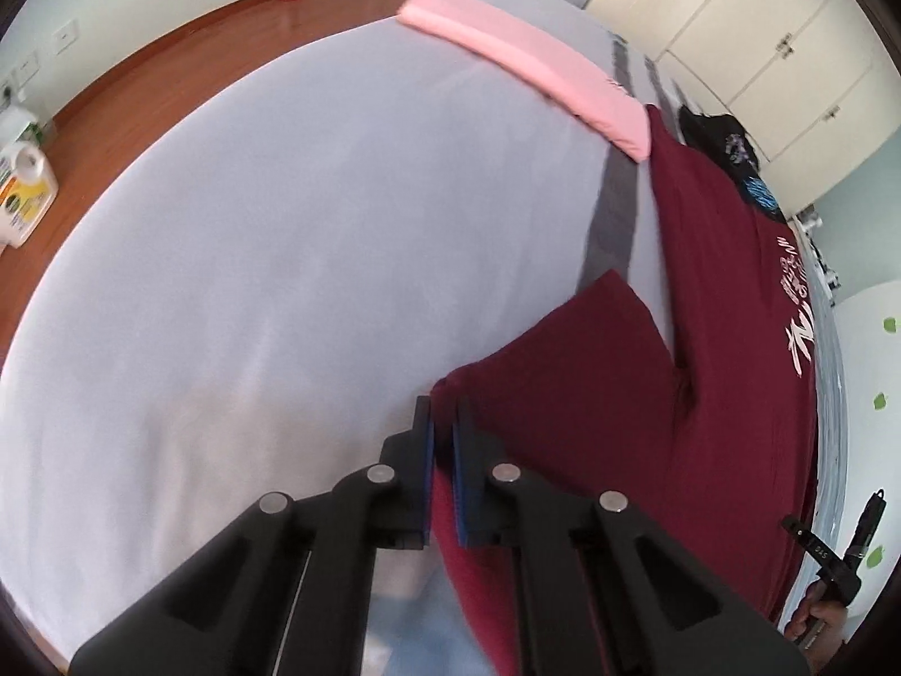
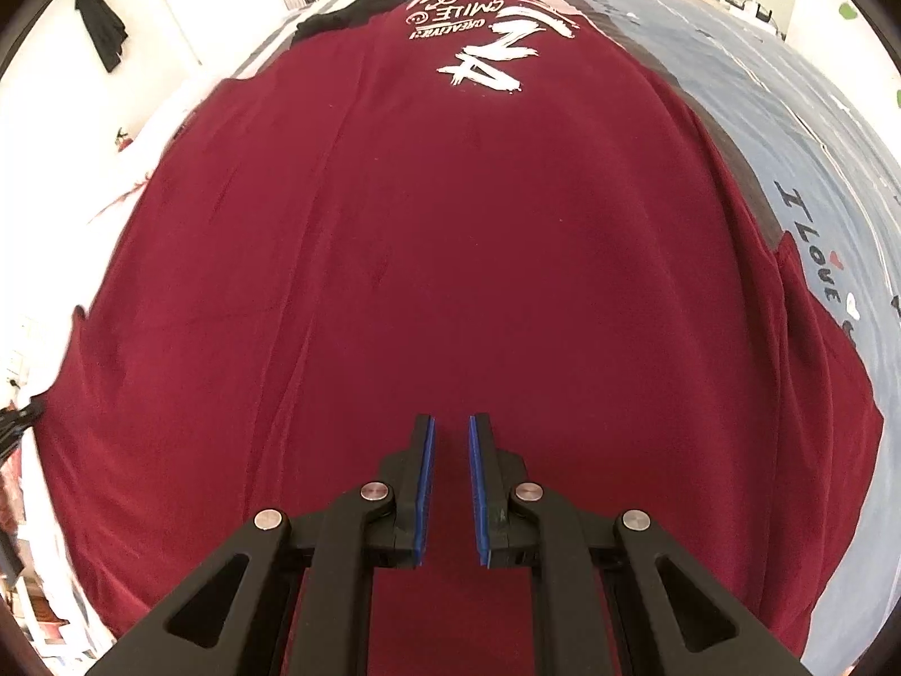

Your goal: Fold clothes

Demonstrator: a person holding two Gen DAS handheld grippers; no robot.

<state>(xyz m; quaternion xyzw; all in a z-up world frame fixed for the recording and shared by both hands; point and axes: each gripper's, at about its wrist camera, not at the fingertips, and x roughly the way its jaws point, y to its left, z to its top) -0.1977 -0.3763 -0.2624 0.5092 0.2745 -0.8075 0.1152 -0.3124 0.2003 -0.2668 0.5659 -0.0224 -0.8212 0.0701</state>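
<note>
On bed (image 1: 253,236), maroon T-shirt (image 2: 450,281) spread; left gripper (image 1: 442,411) pinching sleeve, right gripper (image 2: 450,428) slightly parted, empty

From my left wrist camera: left gripper (image 1: 442,417) has its jaws nearly together, pinching an edge of the maroon T-shirt (image 1: 726,281), sleeve (image 1: 608,327) spread just beyond the fingertips. The shirt lies along the right side of the bed (image 1: 270,214), white print (image 1: 794,310) visible. A folded pink garment (image 1: 523,65) rests at the bed's far edge. A black garment (image 1: 726,141) lies beyond the maroon shirt. The other gripper (image 1: 844,557) shows at lower right, state unclear.
</note>
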